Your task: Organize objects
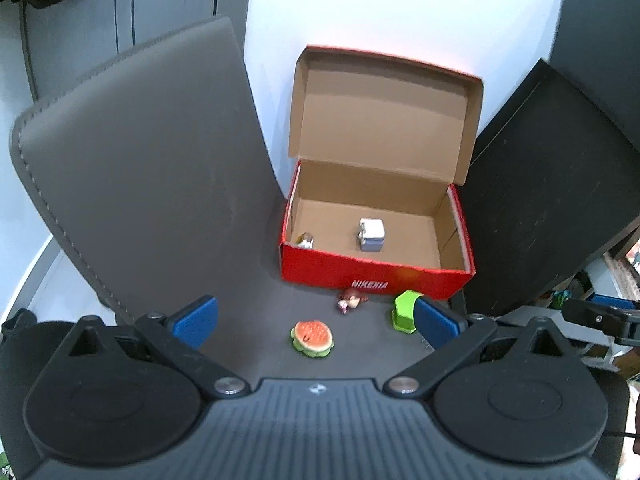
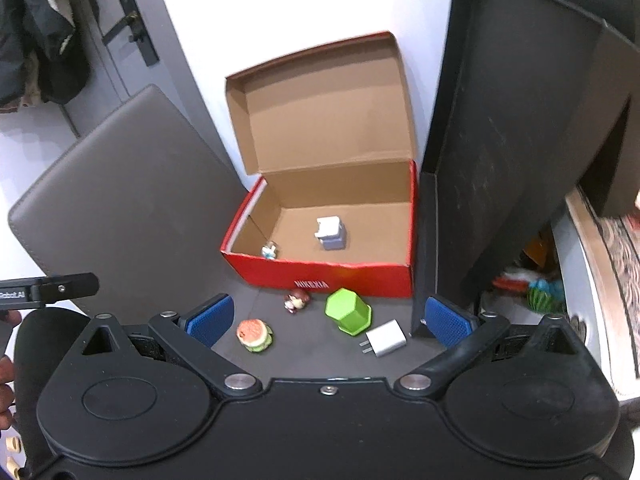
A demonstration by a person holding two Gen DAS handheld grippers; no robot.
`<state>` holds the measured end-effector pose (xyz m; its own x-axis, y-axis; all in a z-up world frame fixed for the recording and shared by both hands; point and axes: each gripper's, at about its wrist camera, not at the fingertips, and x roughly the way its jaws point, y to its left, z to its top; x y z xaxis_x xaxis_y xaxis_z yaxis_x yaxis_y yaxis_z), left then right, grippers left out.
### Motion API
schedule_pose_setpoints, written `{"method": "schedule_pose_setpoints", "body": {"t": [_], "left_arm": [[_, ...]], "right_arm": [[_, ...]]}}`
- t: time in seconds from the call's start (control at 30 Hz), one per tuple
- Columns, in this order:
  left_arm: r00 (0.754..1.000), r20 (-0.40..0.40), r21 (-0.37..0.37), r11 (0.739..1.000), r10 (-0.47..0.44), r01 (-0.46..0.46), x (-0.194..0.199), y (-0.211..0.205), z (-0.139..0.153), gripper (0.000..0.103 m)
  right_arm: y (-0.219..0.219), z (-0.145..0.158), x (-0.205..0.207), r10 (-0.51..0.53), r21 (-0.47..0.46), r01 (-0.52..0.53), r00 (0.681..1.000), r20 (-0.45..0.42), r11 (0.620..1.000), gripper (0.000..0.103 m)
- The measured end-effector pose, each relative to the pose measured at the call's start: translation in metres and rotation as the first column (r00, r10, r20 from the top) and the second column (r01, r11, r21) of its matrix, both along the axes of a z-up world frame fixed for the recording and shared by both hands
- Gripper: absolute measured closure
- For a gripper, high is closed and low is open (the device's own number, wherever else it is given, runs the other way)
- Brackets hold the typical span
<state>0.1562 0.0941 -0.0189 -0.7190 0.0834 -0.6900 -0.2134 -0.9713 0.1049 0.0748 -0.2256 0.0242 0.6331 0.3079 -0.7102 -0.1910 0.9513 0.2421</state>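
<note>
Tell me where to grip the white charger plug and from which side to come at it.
Grip the white charger plug across its two flat side faces, coming from above. It lies flat on the dark mat with its prongs pointing left, so avoid that end. The right gripper is open and nearest. The green pot lies close on the upper left, so probably keep the fingers clear of it.

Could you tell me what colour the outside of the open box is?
Red; the box shows best in the right wrist view.

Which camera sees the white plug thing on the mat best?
The right wrist view: the white charger lies fully visible, prongs showing, beside the green pot. In the left wrist view it cannot be seen; a blue finger pad covers that spot.
</note>
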Motion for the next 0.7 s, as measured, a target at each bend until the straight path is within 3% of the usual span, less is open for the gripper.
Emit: {"method": "schedule_pose_setpoints", "body": {"t": [0.7], "left_arm": [[0.993,0.078,-0.021,0.996,0.086,-0.085,-0.031,-0.004,-0.045,0.000]], "right_arm": [[0.004,-0.044,0.008,-0.036,-0.013,0.035,0.998,-0.045,0.999,0.000]]}}
